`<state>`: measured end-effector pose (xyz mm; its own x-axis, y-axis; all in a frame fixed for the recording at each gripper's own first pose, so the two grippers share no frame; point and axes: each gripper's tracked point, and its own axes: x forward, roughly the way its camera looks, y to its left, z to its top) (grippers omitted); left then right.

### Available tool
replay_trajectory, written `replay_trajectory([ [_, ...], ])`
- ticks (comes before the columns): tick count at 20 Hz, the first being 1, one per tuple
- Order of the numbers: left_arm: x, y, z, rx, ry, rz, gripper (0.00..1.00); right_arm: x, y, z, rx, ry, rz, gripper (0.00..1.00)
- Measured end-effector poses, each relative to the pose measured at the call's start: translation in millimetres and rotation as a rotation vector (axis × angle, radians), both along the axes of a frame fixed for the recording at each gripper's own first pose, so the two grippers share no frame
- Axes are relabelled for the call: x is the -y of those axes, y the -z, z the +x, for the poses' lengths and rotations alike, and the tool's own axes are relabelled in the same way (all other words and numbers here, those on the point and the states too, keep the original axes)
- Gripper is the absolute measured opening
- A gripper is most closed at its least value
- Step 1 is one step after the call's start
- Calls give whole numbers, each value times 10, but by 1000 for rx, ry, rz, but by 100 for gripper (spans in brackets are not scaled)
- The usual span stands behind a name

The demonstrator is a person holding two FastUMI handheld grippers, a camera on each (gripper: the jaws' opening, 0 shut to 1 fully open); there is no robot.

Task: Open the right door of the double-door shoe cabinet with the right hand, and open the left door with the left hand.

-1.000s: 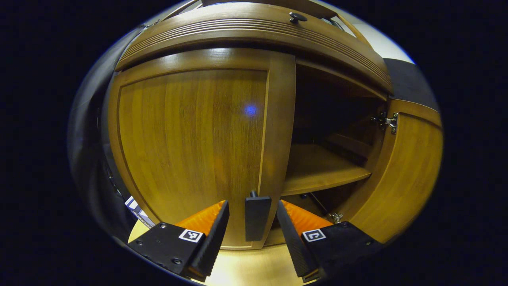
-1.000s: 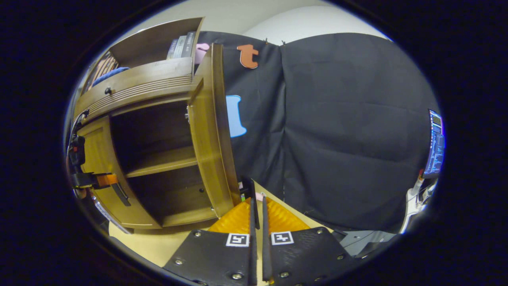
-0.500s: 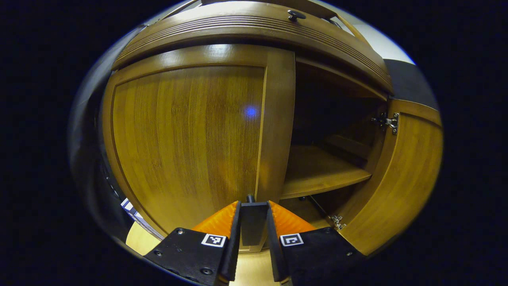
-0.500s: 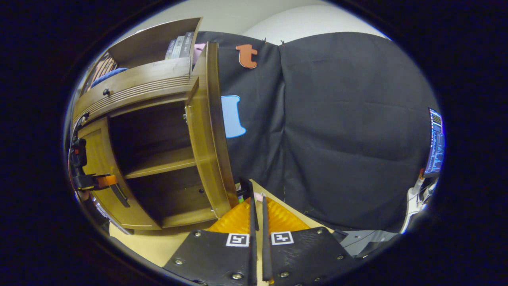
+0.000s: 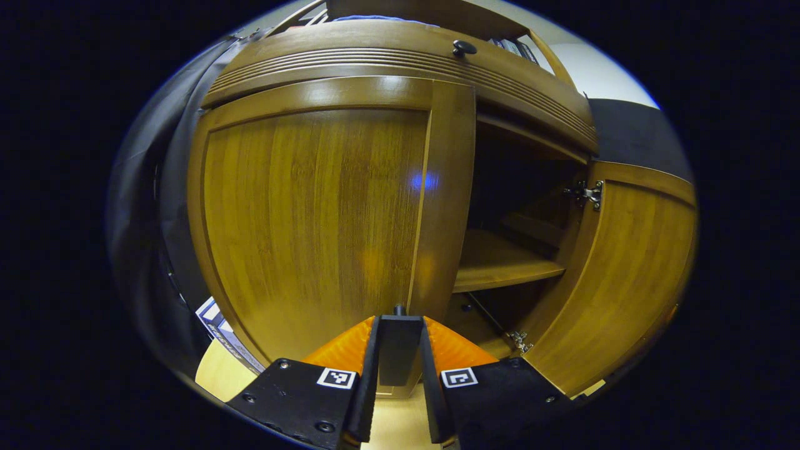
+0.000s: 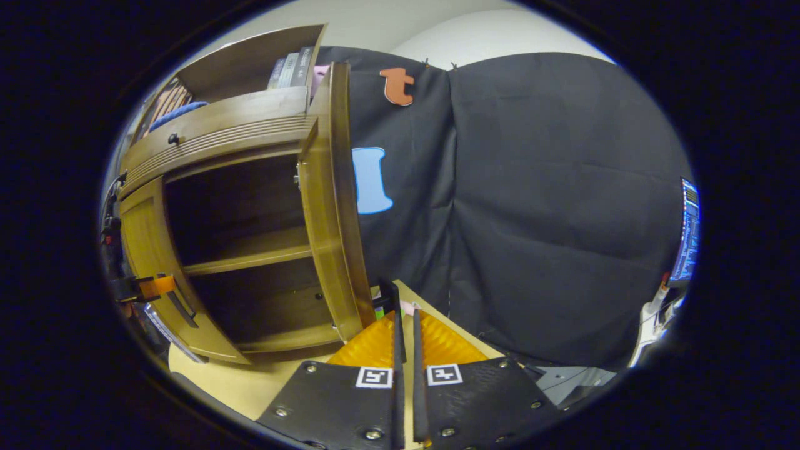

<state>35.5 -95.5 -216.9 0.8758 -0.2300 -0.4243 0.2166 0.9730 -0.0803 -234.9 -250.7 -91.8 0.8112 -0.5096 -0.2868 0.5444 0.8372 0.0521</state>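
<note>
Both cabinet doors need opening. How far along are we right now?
Roughly halfway. Done: the brown wooden right door stands swung wide, baring the cabinet's inner wooden shelf. The right gripper is shut on that door's thin dark handle. In hand: the left gripper is shut on the flat dark handle of the brown wooden left door, which looks barely opened. Left: swing that door fully out.

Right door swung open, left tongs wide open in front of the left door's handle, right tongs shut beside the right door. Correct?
Not quite. In the left gripper view the left tongs are shut on the left door's handle, not wide open. The right door is open; the right tongs are shut.
</note>
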Motion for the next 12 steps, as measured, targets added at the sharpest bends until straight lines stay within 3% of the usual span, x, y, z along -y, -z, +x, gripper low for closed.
replay_trajectory([
  [12, -341, -126, -584, 4, -48, -30, 35, 3, -21, 29, -26, -46, -22, 6],
])
